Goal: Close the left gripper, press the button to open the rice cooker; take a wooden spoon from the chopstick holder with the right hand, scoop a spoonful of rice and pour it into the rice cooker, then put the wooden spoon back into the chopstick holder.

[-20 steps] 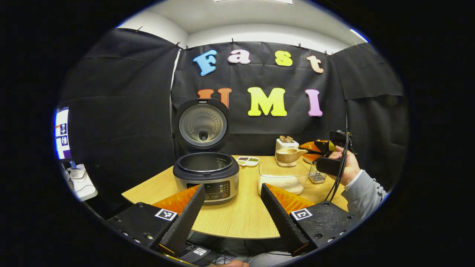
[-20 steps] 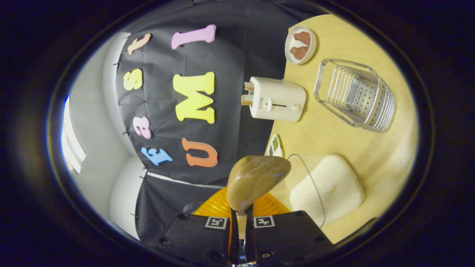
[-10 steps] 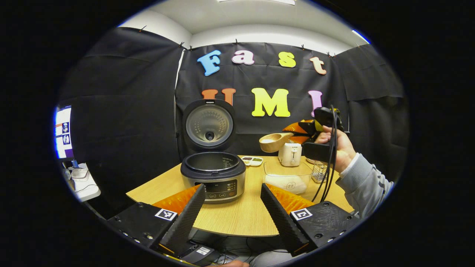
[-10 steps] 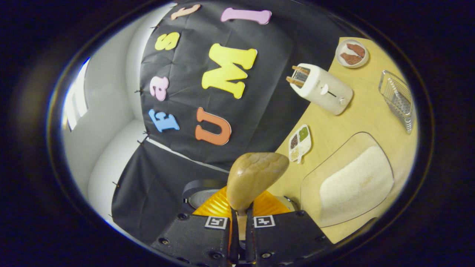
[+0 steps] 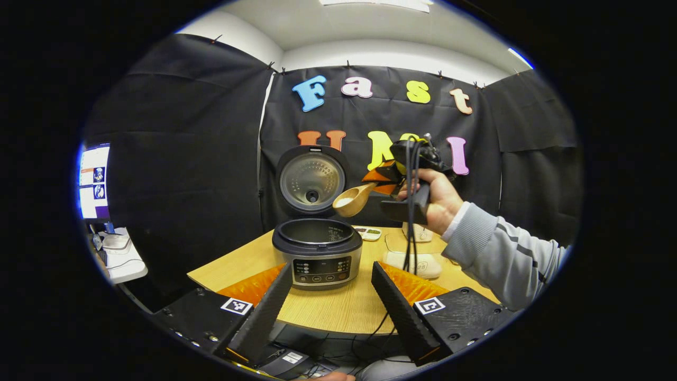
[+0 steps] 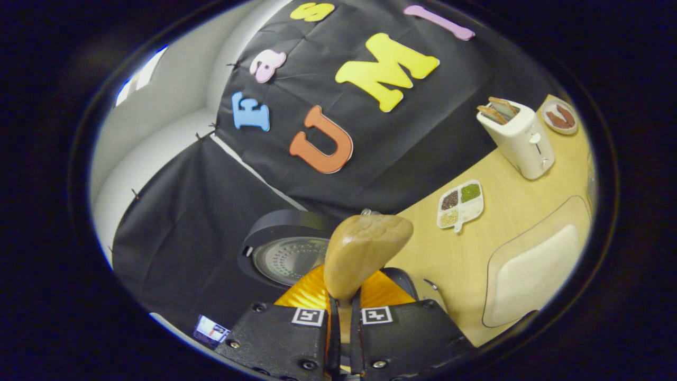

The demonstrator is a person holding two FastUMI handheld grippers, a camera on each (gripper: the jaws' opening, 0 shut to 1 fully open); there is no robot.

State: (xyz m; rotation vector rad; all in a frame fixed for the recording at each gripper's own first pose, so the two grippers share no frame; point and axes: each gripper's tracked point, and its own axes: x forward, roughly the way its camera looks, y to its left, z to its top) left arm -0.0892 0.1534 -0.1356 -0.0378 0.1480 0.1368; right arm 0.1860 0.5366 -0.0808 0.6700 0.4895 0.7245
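Since the earlier frames the right gripper (image 5: 382,181) has carried the spoon (image 5: 353,200) away from above the rice tub (image 5: 411,259) and toward the cooker (image 5: 317,251); the bowl of the spoon now hangs above and just to the tub side of the open pot.

In the right gripper view its fingers are pinched nearly together on the spoon's handle, the bowl (image 6: 365,251) standing straight out ahead of them, with the raised lid (image 6: 288,256) just beyond and below. In the left gripper view, white rice sits in the bowl.

The left gripper (image 5: 330,296) is held back, wide apart and empty, the cooker ahead between its fingers.

To pour well, I judge the bowl should come fully over the pot's mouth before the wrist rolls, low and slow, so grains do not scatter on the table (image 5: 338,312).
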